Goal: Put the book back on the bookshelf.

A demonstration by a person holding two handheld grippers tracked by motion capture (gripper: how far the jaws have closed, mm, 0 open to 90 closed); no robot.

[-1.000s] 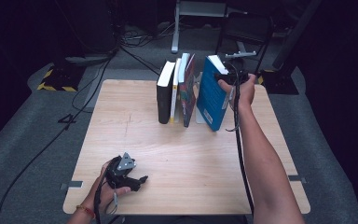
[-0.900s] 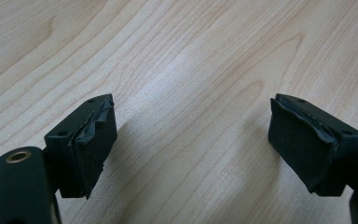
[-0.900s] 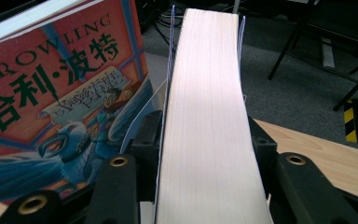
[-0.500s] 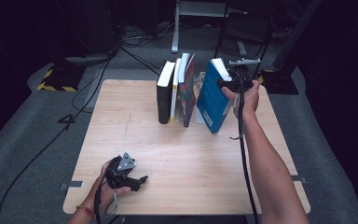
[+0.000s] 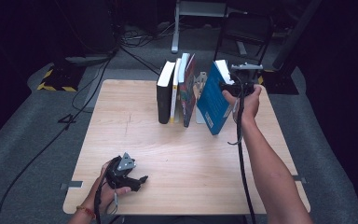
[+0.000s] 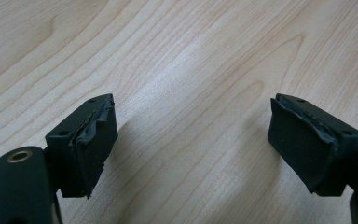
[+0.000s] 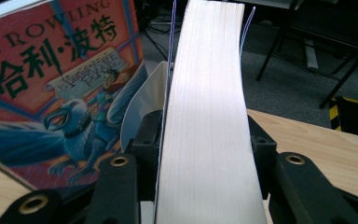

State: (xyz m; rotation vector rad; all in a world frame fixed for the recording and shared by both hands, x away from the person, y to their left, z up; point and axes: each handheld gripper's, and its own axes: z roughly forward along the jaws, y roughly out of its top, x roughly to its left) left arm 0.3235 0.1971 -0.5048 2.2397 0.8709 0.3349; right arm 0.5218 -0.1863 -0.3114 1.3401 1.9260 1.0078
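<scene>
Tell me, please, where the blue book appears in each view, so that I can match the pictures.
High view: blue book, upper middle, tilted, right of the standing books.
Right gripper view: its white page edge runs up the centre between the tool's jaws.
Left gripper view: bare tabletop between open jaws.
Shared landmark: wooden table.

Red book cover [image 7: 51,93] with "K. ROWLING" along its top edge, large Chinese characters "哈利·波特" just beneath, scroll lettering too small to read

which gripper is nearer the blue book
Right. The right gripper is clamped on the blue book near its top edge, tilting it away from the row. The left gripper sits open at the near table edge, well apart from it.
</scene>
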